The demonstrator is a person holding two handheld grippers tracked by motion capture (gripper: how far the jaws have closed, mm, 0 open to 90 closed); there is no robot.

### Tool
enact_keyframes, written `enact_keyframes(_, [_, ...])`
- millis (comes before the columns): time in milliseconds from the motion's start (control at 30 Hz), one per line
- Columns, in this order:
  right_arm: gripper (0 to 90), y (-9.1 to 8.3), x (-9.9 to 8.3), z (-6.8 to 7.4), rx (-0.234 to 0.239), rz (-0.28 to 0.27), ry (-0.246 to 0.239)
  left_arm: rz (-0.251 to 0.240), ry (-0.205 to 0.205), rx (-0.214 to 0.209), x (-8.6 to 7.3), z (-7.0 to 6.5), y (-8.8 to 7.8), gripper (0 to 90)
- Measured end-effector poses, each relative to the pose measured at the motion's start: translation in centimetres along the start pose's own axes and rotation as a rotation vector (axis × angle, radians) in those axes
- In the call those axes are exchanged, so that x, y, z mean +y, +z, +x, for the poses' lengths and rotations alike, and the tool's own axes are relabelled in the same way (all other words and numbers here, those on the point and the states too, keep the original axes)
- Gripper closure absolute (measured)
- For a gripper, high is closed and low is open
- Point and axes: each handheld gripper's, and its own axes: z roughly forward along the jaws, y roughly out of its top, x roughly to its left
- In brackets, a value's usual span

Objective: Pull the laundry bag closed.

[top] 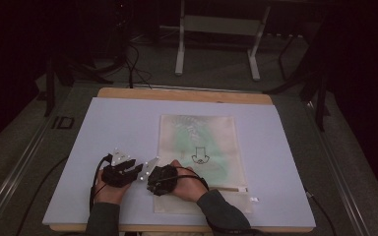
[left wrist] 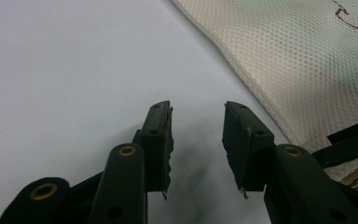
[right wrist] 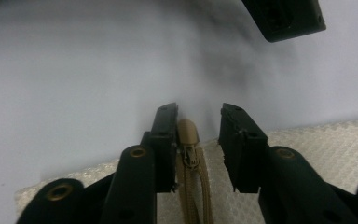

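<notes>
Nearest the table's front edge, 2 sleeved forearms coming up from the bottom of the high view, each hand wrapped round a black gripper. Left gripper (top: 122,169) just off the left edge of the mesh bag (top: 204,147), over the bare white sheet (top: 118,123); jaws parted with a clear gap in the left gripper view (left wrist: 196,135), nothing between them, only sheet and shadow beneath. Right gripper (top: 160,178) close beside it, at the bag's near-left corner – the 2 grippers nearly touching. In the right gripper view (right wrist: 198,135), jaws parted over the bag's edge, a tan zipper pull (right wrist: 189,135) lying against the inner face of the left-hand jaw, tan zipper tape (right wrist: 193,186) running back toward the camera; gap open on the other side, so not clamped.

Beyond the hands, cream mesh bag flat on the sheet, long side running away from the person, something green faintly visible through it and a small dark drawing (top: 200,156) on its face. Farther off – the wooden table edge (top: 184,94), then a dim floor with white stand legs (top: 216,44) and trailing cables
</notes>
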Motion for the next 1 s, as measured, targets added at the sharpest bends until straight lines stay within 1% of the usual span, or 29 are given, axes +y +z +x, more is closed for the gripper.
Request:
enact_keyframes(100, [73.1, 0.1, 0.2, 0.2, -0.006, 0.011, -0.02, 0.001, 0.0, 0.001, 0.0, 0.0, 0.0, 61.7])
enact_keyframes(200, [79.6, 0.2, 0.4, 0.3, 0.004, 0.016, -0.042, 0.001, 0.002, 0.001, 0.0, 0.0, 0.0, 61.6])
enact_keyframes(267, [80.4, 0.1, 0.4, 0.4, 0.005, 0.013, -0.047, 0.001, 0.003, 0.001, 0.0, 0.0, 0.0, 61.7])
enact_keyframes(467, [80.5, -0.4, 0.1, 0.1, 0.026, -0.05, -0.015, 0.002, 0.003, 0.001, 0.0, 0.0, 0.0, 61.6])
enact_keyframes(700, [80.8, -2.0, -0.5, 0.0, 0.024, -0.088, -0.005, 0.001, 0.004, -0.001, 0.0, 0.0, 0.0, 61.6])
enact_keyframes(833, [80.7, -2.8, -1.4, -0.1, 0.025, -0.095, 0.008, 0.001, 0.006, -0.005, 0.0, -0.2, 0.0, 61.6])
enact_keyframes(900, [80.7, -2.9, -1.6, -0.1, 0.03, -0.095, 0.012, 0.003, 0.01, -0.012, 0.0, -0.2, 0.0, 61.7])
enact_keyframes(933, [80.6, -2.9, -2.3, -0.2, 0.035, -0.093, 0.023, 0.006, 0.012, -0.014, 0.0, -0.3, 0.0, 62.9])
enact_keyframes(967, [80.6, -2.9, -2.3, -0.2, 0.035, -0.093, 0.023, 0.009, 0.015, -0.016, 0.0, -0.3, 0.0, 62.9])
enact_keyframes(1000, [80.6, -2.9, -2.8, -0.2, 0.04, -0.087, 0.03, 0.01, 0.018, -0.022, 0.0, -0.4, 0.1, 63.7])
